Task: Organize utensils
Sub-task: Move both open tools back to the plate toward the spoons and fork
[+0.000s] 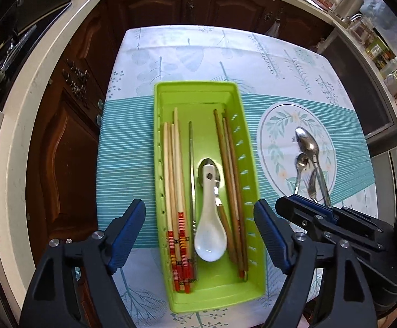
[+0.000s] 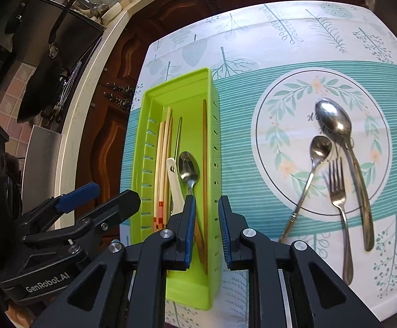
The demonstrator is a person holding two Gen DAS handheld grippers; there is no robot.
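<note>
A green tray (image 1: pixel 195 86) lies lengthwise on the patterned tablecloth. It holds pale chopsticks (image 1: pixel 175 191) with red ends, brown chopsticks (image 1: pixel 231 169), a white ceramic spoon (image 1: pixel 210 235) and a metal spoon (image 2: pixel 189 166) under that one's handle. My left gripper (image 1: pixel 198 213) hangs wide open above the tray's near half, empty. My right gripper (image 2: pixel 207 207) hovers over the tray's right wall (image 2: pixel 216 142), its jaws a narrow gap apart with nothing between the pads. Right of the tray, on the printed circle, lie a large spoon (image 2: pixel 335 125), a small spoon (image 2: pixel 320 147) and a fork (image 2: pixel 337 191).
Dark wood cabinets (image 1: pixel 70 142) under a pale counter (image 1: pixel 21 125) wrap around the table's far and left sides. A dark pot (image 2: pixel 51 54) sits on the counter at left, with jars and bottles (image 1: pixel 389 63) at far right. The table's left edge runs close to the tray.
</note>
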